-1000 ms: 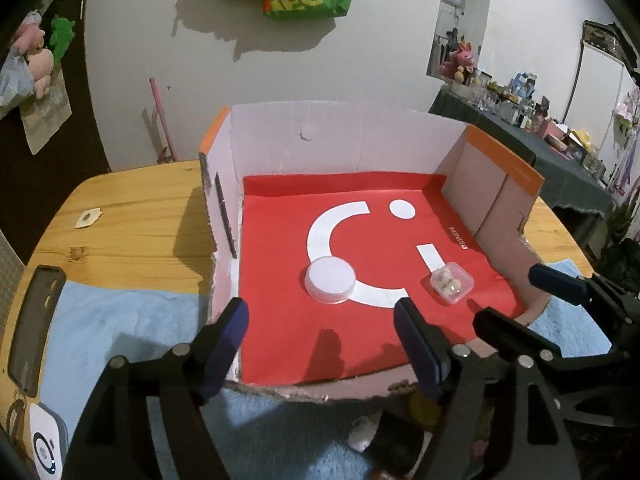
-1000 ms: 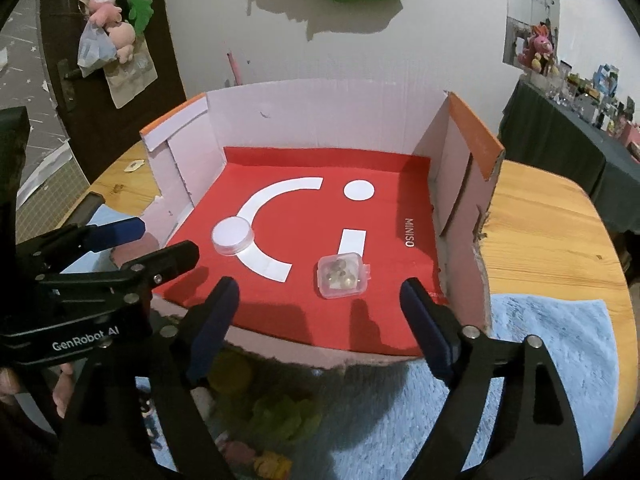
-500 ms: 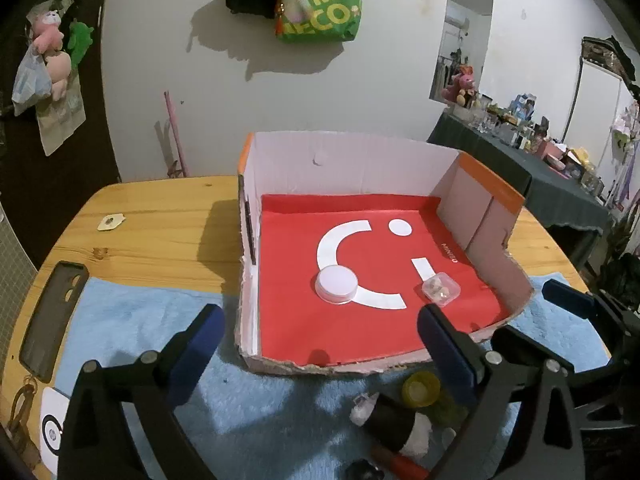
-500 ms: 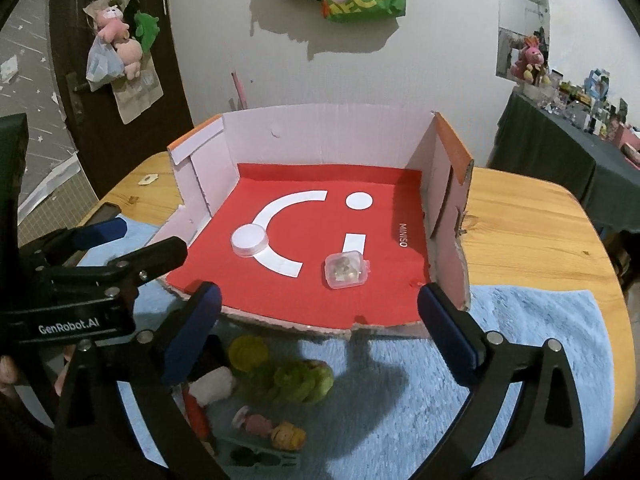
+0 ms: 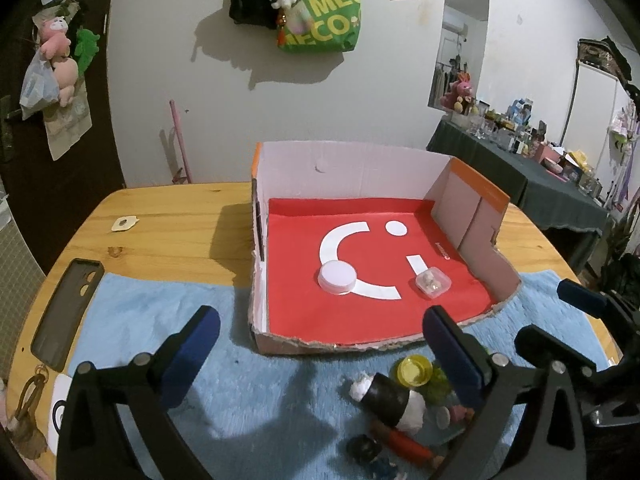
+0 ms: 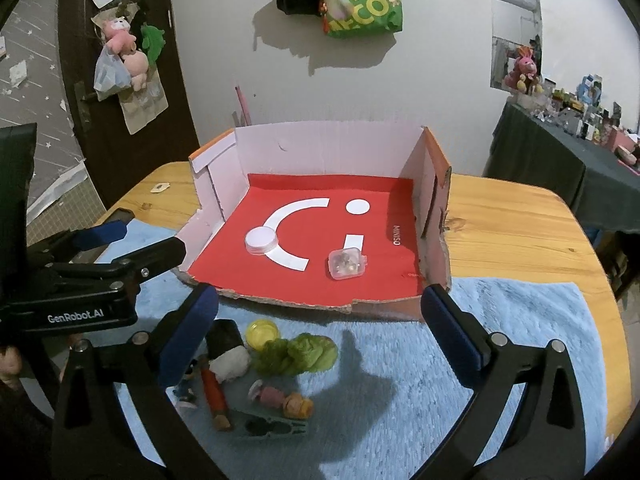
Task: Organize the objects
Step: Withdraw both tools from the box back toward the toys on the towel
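Observation:
A cardboard box (image 5: 352, 168) with a red floor stands on the table, its near wall torn low. Inside lie a white round lid (image 5: 337, 277) (image 6: 261, 240) and a small clear case (image 5: 432, 282) (image 6: 346, 264). In front of the box, on the blue towel (image 6: 500, 340), is a pile: a yellow cap (image 6: 262, 332), a green wad (image 6: 298, 354), a black-and-white bottle (image 6: 228, 350), a red marker (image 6: 214, 396). My left gripper (image 5: 320, 332) and right gripper (image 6: 320, 308) hover above the box's front edge, jaws opening wide with nothing between them.
A dark phone case (image 5: 66, 312) and a key ring (image 5: 28, 412) lie at the table's left edge. A small tag (image 5: 124, 224) rests on the bare wood. A cluttered side table (image 5: 540, 168) stands to the right. Bags hang on the wall behind.
Both grippers drew back from the box and rose a little, and their jaws widened. The pile of small things on the towel came into view.

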A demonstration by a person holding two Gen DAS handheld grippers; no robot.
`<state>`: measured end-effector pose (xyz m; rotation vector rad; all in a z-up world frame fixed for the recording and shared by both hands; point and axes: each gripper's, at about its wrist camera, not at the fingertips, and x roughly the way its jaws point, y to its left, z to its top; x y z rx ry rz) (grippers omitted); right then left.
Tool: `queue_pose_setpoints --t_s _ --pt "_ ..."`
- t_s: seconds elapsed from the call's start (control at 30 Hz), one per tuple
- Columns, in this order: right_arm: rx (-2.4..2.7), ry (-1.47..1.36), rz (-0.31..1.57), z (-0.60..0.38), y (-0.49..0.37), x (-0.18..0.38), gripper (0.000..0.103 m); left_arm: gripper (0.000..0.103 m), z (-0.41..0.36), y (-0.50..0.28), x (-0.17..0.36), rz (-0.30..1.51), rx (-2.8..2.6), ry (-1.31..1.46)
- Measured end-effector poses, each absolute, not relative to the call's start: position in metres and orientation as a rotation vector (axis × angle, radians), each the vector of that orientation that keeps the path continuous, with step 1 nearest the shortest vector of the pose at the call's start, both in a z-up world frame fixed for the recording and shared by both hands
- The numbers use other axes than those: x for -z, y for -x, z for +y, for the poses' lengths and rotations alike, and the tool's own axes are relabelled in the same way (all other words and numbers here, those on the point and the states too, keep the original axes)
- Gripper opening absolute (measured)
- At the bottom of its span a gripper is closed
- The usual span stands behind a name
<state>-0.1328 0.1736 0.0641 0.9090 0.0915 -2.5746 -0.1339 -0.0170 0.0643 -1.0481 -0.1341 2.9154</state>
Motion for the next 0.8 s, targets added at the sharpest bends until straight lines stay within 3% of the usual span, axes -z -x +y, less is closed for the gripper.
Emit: queue_pose_setpoints --t_s 0.7,0.8 --pt "2.574 -0.896 0.082 0.177 0.093 -0.064 0.103 0.103 -0.016 0.096 -0.064 -0.134 -2.912 1.002" --pt "2.576 -0.911 0.065 0.18 0.091 -0.061 0.102 0.096 -0.015 0.092 -0.062 -0.124 -2.906 0.996"
